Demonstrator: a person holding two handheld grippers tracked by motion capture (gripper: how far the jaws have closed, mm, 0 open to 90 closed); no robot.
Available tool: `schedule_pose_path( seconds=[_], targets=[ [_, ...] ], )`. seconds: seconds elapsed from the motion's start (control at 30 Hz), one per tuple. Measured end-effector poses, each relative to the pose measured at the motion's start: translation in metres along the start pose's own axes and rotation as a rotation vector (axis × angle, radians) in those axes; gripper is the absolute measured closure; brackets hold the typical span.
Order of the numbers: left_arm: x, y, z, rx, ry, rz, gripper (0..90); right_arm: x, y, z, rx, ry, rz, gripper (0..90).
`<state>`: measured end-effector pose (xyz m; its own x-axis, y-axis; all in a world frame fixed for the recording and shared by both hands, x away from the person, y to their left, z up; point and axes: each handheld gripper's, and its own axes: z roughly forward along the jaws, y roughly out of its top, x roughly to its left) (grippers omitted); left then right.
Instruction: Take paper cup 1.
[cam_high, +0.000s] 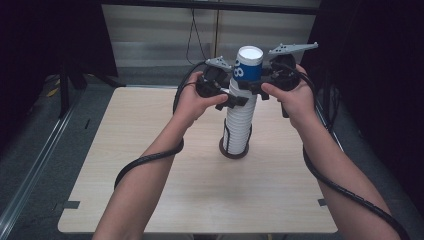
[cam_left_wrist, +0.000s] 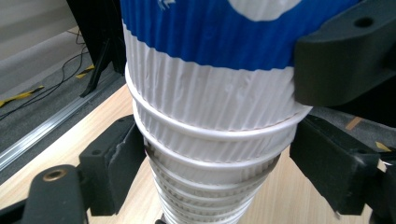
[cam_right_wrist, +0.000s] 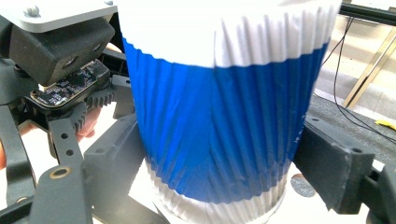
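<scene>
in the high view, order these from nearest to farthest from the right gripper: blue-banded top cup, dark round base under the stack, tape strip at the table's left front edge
1. blue-banded top cup, between the right gripper jaws.
2. dark round base, below at the stack's foot, mid-table.
3. tape strip, far left, front table edge.

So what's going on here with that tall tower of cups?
A person stands at a wooden table with a pair of tongs in each hand, working on a tall stack of white paper cups. The right tongs sit around the blue-banded top cup, seemingly gripping it. The left tongs straddle the white cups just below, with gaps visible at the sides. It looks like the top cup is about to be pulled off.
</scene>
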<state>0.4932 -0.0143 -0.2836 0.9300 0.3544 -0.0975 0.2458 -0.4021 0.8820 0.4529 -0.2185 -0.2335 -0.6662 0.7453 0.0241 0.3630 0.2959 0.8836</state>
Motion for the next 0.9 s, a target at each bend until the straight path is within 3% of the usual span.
schedule_pose_path(
  seconds=[0.27,0.3,0.37,0.43,0.5,0.53,0.63,0.7,0.8,0.9],
  targets=[
    [0.0,0.001,0.0,0.018,0.002,0.014,19.3,0.0,0.001,-0.001,0.001,-0.002,0.002,19.7],
    [-0.001,0.001,-0.001,0.026,0.014,0.035,20.4,0.0,0.001,-0.002,-0.004,0.0,0.002,20.0],
    [-0.001,0.001,-0.001,0.027,0.012,0.037,21.9,0.0,0.003,-0.004,-0.04,-0.001,0.016,20.7],
    [0.0,0.0,-0.001,0.013,0.014,0.034,21.9,-0.002,0.009,-0.01,-0.091,0.012,0.06,20.7],
    [0.0,-0.002,-0.001,0.003,0.007,0.014,21.8,-0.001,0.014,-0.011,-0.048,-0.011,0.005,20.6],
    [0.0,-0.002,-0.001,-0.006,0.002,0.009,21.6,0.0,0.014,-0.01,-0.035,-0.011,0.001,20.6],
    [0.0,-0.005,-0.002,-0.019,-0.004,-0.02,19.6,0.003,0.009,-0.006,-0.037,-0.009,-0.009,20.5],
    [0.0,-0.005,-0.003,-0.012,0.002,-0.013,15.1,0.002,0.006,-0.004,-0.047,-0.01,0.003,20.3],
    [0.0,-0.005,-0.005,-0.021,0.002,0.014,15.9,0.0,0.0,-0.003,-0.054,-0.002,0.014,20.1],
    [0.002,-0.002,-0.007,-0.048,0.012,-0.002,15.3,-0.001,-0.003,-0.003,-0.055,-0.001,0.014,19.9]
  ],
)
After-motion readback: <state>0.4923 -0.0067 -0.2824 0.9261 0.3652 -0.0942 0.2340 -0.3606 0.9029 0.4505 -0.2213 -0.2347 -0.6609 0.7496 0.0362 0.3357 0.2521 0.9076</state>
